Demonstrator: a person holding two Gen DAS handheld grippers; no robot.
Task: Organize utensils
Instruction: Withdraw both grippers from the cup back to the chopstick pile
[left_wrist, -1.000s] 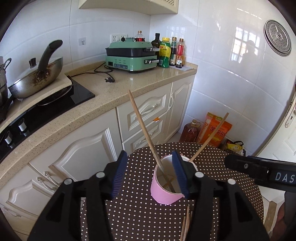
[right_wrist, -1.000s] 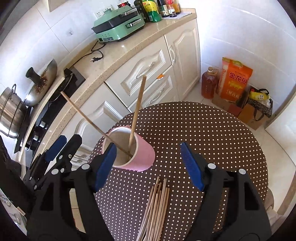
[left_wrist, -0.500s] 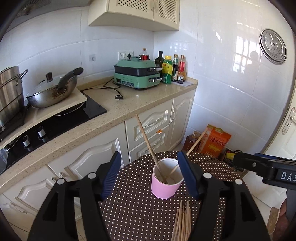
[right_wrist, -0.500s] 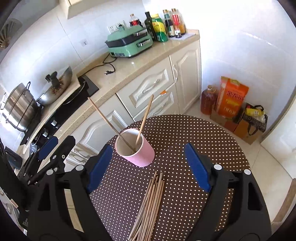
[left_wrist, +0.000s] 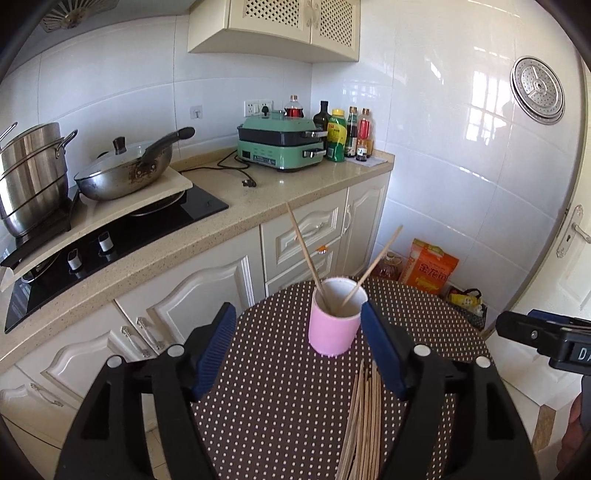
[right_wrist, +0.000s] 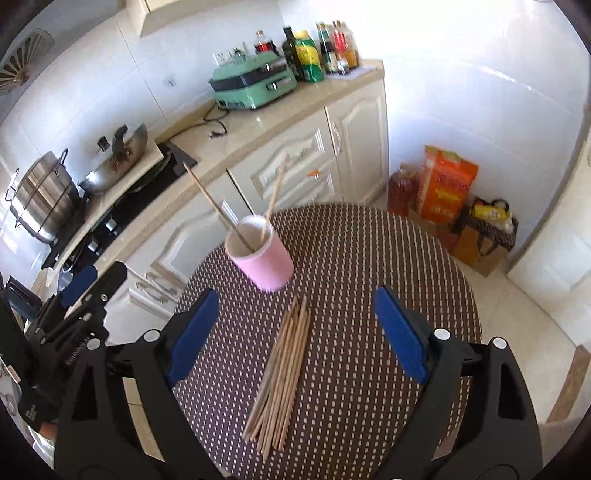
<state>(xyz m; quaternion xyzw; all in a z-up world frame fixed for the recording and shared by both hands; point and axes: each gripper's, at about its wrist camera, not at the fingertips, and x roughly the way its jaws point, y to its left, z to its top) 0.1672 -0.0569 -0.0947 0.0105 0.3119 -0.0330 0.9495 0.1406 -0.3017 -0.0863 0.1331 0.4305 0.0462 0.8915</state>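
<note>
Both hand-held grippers empty and spread, next chopstick pick pending.

Left hand-held gripper and right hand-held gripper have just been opening, nothing between the jaws. Pink cup stands upright on the dotted table with two chopsticks leaning in it; the loose bundle lies flat just in front of it. We'd pinch one stick near its cup-side end, lift that tip first, and drop it in steeply so we don't knock the cup.

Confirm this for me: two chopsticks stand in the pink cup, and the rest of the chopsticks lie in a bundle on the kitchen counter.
Not quite. The bundle of chopsticks lies on the dotted round table, in front of the pink cup, not on the kitchen counter. The right wrist view shows it. Two chopsticks do stand in the cup.
</note>
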